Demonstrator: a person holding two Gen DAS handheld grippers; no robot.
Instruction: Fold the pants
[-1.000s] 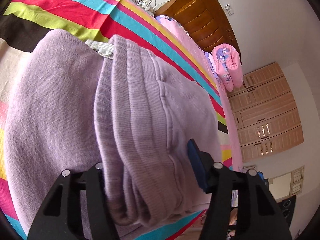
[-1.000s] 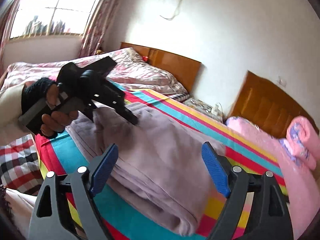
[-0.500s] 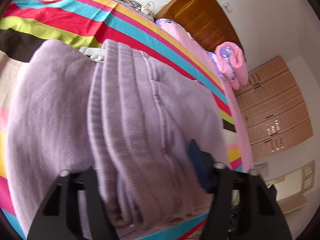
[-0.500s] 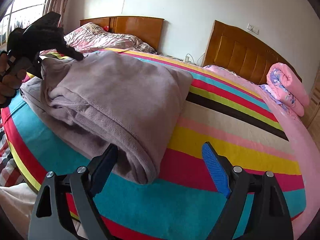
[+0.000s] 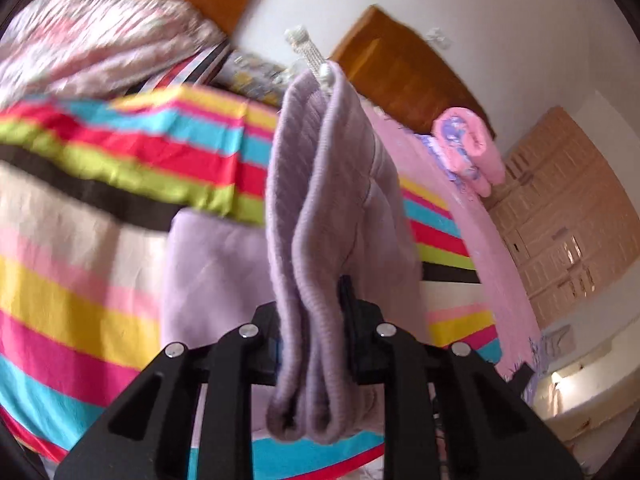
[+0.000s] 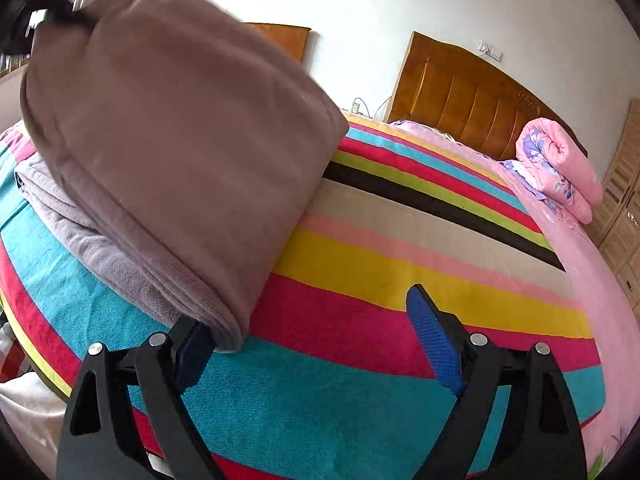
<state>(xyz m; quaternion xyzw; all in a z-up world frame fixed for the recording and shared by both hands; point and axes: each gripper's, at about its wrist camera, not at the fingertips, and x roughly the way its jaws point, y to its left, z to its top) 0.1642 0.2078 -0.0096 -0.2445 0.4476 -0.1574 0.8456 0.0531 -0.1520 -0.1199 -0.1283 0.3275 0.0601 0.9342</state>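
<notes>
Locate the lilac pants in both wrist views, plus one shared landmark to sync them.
Left wrist: lilac pants run up the centre, their ribbed waistband clamped in the left gripper.
Right wrist: the pants fill the upper left, raised above the striped bedspread; the right gripper is open, one pad by the lower fold.
Shared landmark: rolled pink quilt by the headboard.
</notes>
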